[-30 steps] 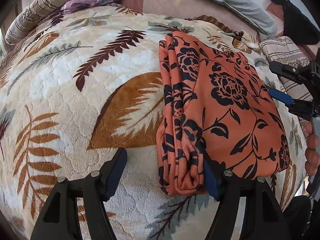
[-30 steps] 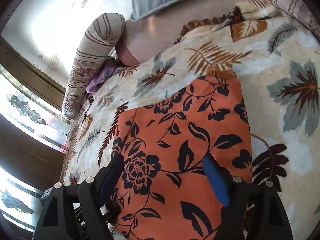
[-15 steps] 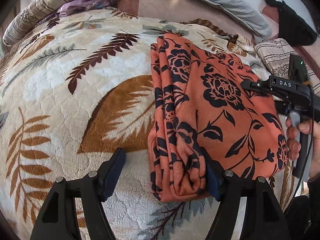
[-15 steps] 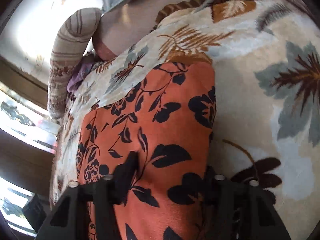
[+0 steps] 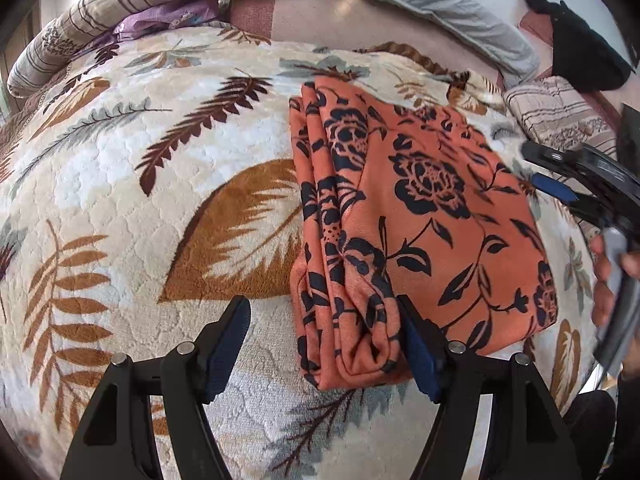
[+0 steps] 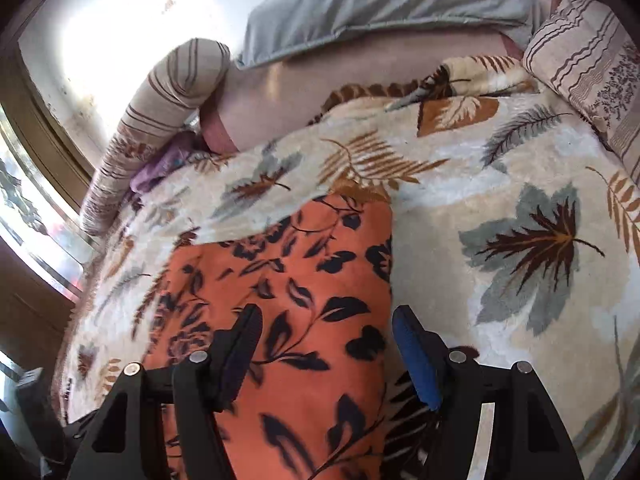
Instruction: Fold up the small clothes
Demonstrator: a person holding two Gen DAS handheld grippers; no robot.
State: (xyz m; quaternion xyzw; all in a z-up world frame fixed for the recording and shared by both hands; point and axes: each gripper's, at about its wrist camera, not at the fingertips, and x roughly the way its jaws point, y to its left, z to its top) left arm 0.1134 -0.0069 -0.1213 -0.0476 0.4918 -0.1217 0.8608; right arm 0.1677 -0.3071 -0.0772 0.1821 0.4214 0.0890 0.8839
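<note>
Looking from our left wrist: the folded orange floral garment [image 5: 424, 216] lay on the leaf-print blanket [image 5: 132, 184]
Left gripper [image 5: 324, 340]: we held it spread wide, empty, its right finger touching the stacked fold edge
Right gripper [image 5: 568, 184]: at the garment's far side, blurred, opening unclear there
Right wrist view: our right gripper [image 6: 326, 344] stood wide, gripping nothing, over the garment [image 6: 296, 280]

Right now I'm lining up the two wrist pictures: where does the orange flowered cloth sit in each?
Left wrist: orange cloth folded, right of centre, its layered edge by the left gripper.
Right wrist: lower centre, under the right gripper.
Shared landmark: grey pillow at the top.
</note>
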